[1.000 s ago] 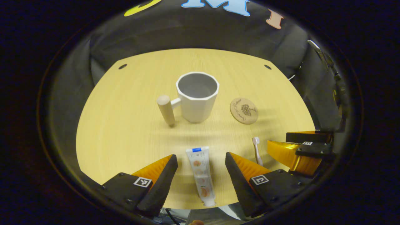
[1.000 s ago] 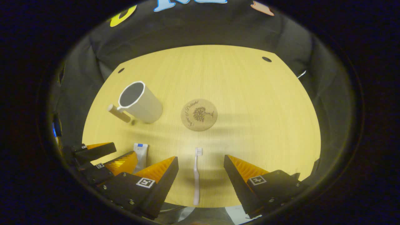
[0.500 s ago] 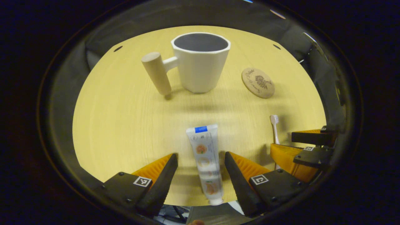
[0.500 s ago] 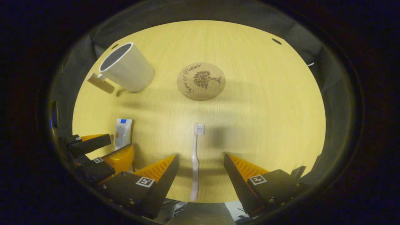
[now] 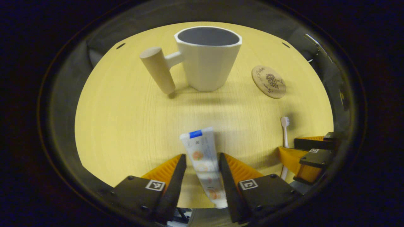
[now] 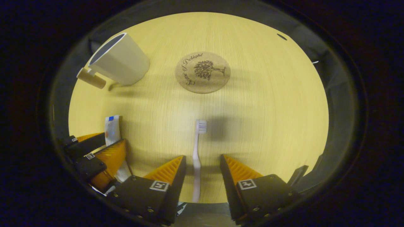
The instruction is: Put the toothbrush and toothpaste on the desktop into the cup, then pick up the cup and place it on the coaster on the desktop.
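Task early: nothing in cup (image 5: pixel 206 60) yet, cup off coaster (image 5: pixel 268 81).

Left gripper (image 5: pixel 199 176) clamps toothpaste (image 5: pixel 202 157), both fingers pressing tube at near edge of desktop (image 5: pixel 126 119).

Right gripper (image 6: pixel 202 175) part-open, straddles toothbrush (image 6: pixel 197 151) handle, gaps visible both sides, not gripping.

Left: both items into cup, cup onto coaster.

Cup far-left, handle (image 5: pixel 157 74) pointing left; coaster just right of cup. Path to cup unobstructed; grippers work near each other.

left gripper (image 5: pixel 199 164) clamping toothpaste (image 5: pixel 203 165), cup (image 5: pixel 207 61) beyond

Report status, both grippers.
Left gripper shut on toothpaste. Right gripper open, straddling toothbrush. Cup empty, coaster bare.
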